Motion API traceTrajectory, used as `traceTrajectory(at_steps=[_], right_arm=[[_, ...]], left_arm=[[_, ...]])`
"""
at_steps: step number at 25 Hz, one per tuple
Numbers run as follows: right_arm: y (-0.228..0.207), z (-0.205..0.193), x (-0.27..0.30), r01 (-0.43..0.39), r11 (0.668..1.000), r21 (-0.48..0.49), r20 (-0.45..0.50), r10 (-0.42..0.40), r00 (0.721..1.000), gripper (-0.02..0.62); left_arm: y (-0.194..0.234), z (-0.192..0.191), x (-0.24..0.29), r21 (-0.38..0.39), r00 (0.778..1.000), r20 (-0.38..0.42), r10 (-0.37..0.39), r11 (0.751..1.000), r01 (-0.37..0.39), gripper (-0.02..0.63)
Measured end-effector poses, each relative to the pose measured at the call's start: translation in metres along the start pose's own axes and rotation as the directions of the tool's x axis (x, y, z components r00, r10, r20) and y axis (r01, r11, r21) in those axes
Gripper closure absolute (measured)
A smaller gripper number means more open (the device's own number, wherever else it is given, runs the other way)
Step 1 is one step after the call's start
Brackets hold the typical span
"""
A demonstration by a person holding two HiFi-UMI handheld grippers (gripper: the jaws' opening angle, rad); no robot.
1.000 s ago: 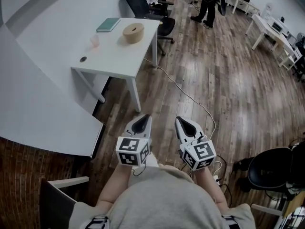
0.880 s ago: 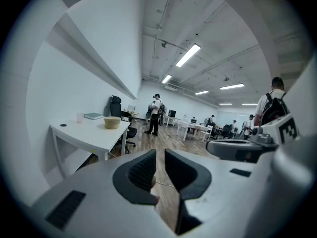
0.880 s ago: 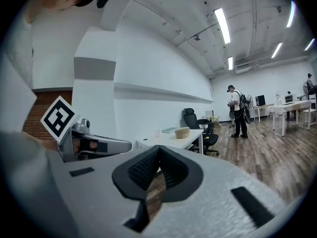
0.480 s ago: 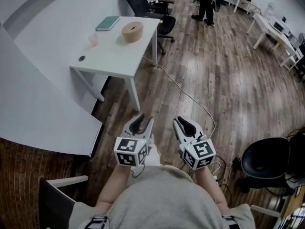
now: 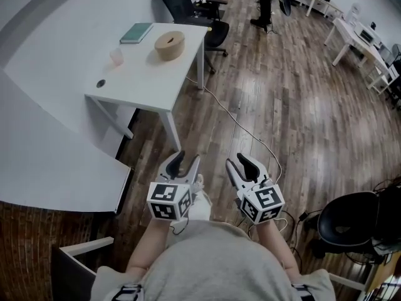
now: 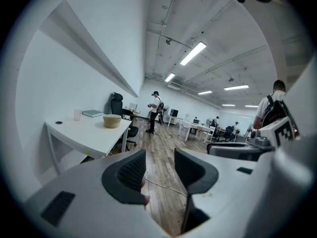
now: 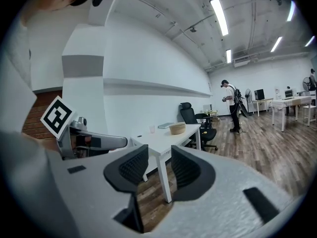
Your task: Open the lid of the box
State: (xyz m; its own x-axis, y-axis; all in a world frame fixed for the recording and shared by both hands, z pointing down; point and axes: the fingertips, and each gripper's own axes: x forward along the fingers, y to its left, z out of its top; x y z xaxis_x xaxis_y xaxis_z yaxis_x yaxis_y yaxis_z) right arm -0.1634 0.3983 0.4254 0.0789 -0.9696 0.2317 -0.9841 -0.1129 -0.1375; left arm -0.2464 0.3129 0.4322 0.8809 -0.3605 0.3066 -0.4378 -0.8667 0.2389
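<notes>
Box (image 5: 170,44) rests, lid on, at the far end of the table (image 5: 143,74). Left gripper (image 5: 185,163) and right gripper (image 5: 242,164) hang well apart from the table. Both pairs of jaws have just been opening and stand apart, nothing between them.

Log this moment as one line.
left gripper: jaws just opening, empty | right gripper: jaws just opening, empty | box: closed, on table, untouched

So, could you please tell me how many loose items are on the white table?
3: green book at the far end, round box just right of it, pale cup nearer, by the left edge. None looks hidden.
</notes>
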Motion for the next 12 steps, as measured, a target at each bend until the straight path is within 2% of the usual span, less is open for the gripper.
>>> traceTrajectory(at_steps=[12], right_arm=[[-0.050, 0.043, 0.107, -0.019, 1.000, -0.011, -0.004, 0.019, 1.000, 0.396]], left_arm=[[0.060, 0.051, 0.092, 0.016, 1.000, 0.011, 0.001, 1.000, -0.001, 0.420]])
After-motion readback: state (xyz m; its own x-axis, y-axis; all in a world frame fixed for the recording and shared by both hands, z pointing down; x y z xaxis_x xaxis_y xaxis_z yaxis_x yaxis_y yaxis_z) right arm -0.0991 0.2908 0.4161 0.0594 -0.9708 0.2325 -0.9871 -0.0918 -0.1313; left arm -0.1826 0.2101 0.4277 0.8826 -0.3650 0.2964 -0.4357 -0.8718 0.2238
